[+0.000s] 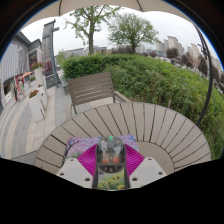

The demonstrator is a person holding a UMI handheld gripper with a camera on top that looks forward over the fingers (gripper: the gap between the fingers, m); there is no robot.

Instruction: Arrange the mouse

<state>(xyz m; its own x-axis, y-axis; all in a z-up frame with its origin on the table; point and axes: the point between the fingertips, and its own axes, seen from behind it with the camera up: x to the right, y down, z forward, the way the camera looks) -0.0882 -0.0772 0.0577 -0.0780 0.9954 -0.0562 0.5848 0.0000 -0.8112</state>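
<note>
A dark mouse (111, 155) with a small green light at its far end sits between my gripper's (111, 160) two fingers. The magenta pads (89, 159) press on its left and right sides, so the gripper is shut on it. Under the mouse lies a flat mat with a flower print (112, 181), and a patch of it shows to the left of the fingers. Whether the mouse rests on the mat or is lifted just above it I cannot tell. All this is at the near edge of a round wooden slatted table (140, 120).
A wooden bench (92, 88) stands beyond the table on a paved terrace. A green hedge (165, 75) runs along the right and the back. Chairs and planters (35, 85) stand at the left by a building.
</note>
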